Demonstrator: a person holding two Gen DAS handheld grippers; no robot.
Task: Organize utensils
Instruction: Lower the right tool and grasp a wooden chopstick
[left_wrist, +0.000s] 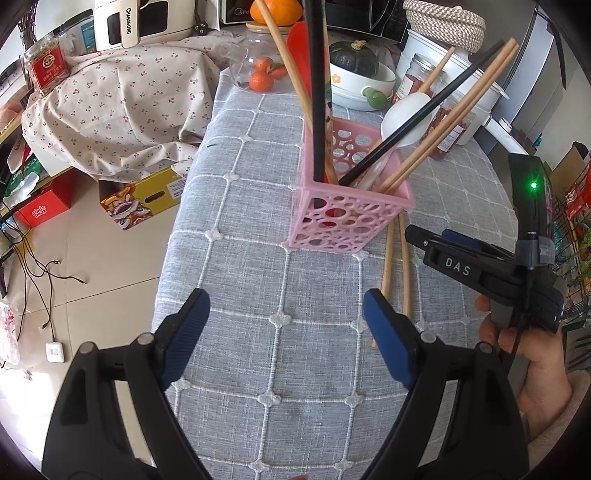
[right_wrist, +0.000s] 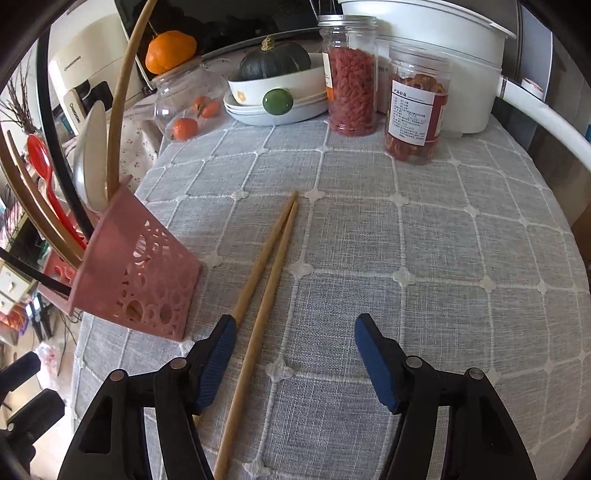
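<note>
Nearby, pink holder (right_wrist: 136, 280) beside wooden chopsticks (right_wrist: 266, 266), jars (right_wrist: 351, 74) behind, both jaws released.

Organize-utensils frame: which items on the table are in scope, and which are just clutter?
In scope:
- wooden chopsticks, loose on the cloth
- pink holder with chopsticks and spoons already in it
- right gripper, open over the loose pair

Clutter:
- two jars
- squash in a bowl
- white pot
- glass jar of oranges
</note>
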